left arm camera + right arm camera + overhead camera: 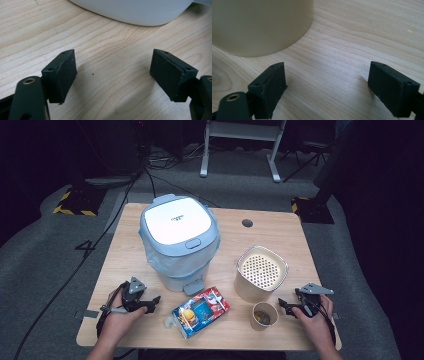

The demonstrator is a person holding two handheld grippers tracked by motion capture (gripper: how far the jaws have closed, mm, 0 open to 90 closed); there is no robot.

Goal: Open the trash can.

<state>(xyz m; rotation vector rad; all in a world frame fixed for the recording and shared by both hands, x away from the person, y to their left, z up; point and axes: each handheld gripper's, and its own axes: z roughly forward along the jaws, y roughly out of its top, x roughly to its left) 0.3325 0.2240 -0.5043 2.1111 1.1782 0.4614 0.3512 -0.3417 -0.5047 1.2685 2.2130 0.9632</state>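
Note:
A white and light-blue bin (177,240) with a shut lid stands in the middle of the wooden table (270,232). Its pale base (135,12) fills the top of the left gripper view. My left gripper (150,304) rests on the table at the front left, open, with bare wood between its pads (61,75). My right gripper (285,306) rests at the front right, open and empty, its pads (270,86) near the cream container (259,25). That cream container (261,272) has a perforated insert.
A colourful snack packet (199,311) lies flat in front of the bin. A small paper cup (264,315) with something inside stands beside my right gripper. A dark round hole (247,223) sits near the table's far edge. Cables run over the floor at left.

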